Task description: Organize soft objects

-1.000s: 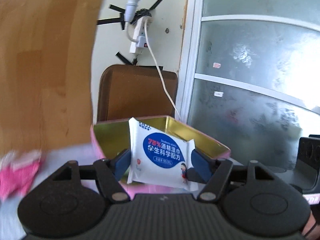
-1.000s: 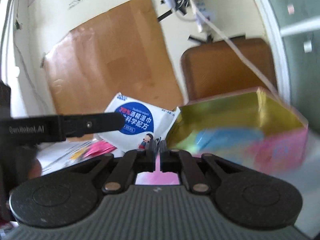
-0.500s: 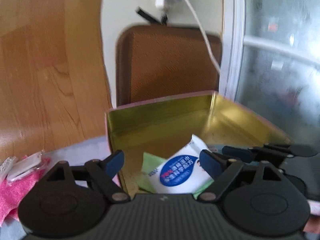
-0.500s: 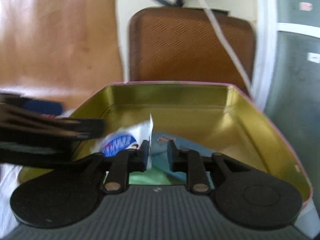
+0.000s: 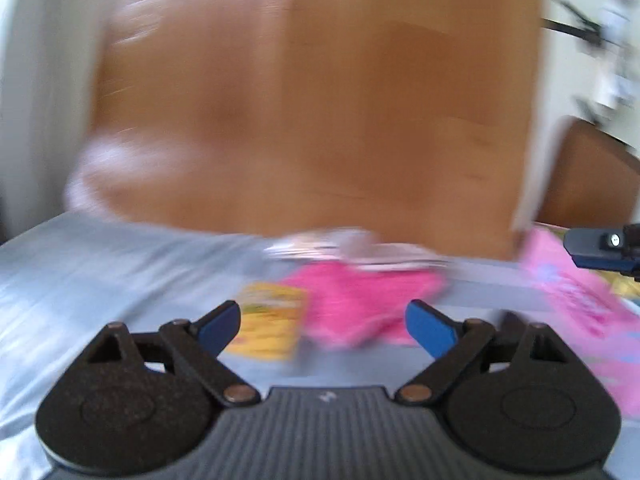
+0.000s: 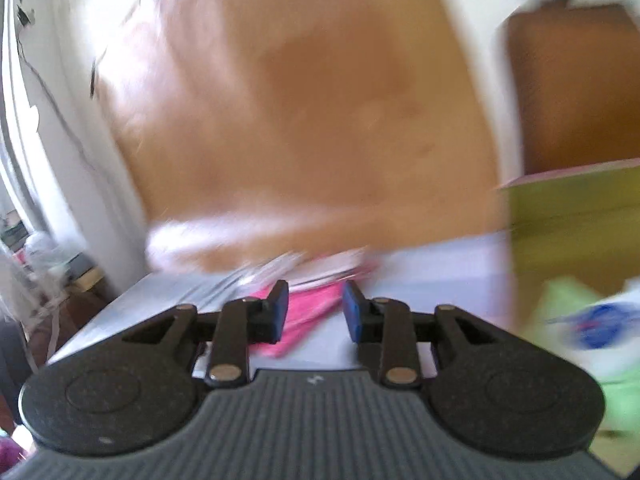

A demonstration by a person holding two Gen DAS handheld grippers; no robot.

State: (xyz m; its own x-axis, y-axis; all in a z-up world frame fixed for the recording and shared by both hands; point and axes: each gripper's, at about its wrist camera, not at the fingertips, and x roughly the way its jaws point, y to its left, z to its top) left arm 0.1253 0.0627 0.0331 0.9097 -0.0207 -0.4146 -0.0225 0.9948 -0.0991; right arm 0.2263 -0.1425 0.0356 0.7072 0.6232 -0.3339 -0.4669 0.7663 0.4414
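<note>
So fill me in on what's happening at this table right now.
A person is sorting soft packets into a gold-lined tin, with a two-finger gripper in each hand. Both are empty: the left gripper is wide open, aimed at a pink packet and a yellow packet lying on the table. The right gripper is also open. A white and blue wipes pack already lies in the tin on something green. The frames are blurred.

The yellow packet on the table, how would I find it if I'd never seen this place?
Start at the big wooden board leaning on the wall and look down to the pale table in front of it. The yellow packet lies there beside a bright pink packet. It is the only yellow thing among pink and white ones.
</note>
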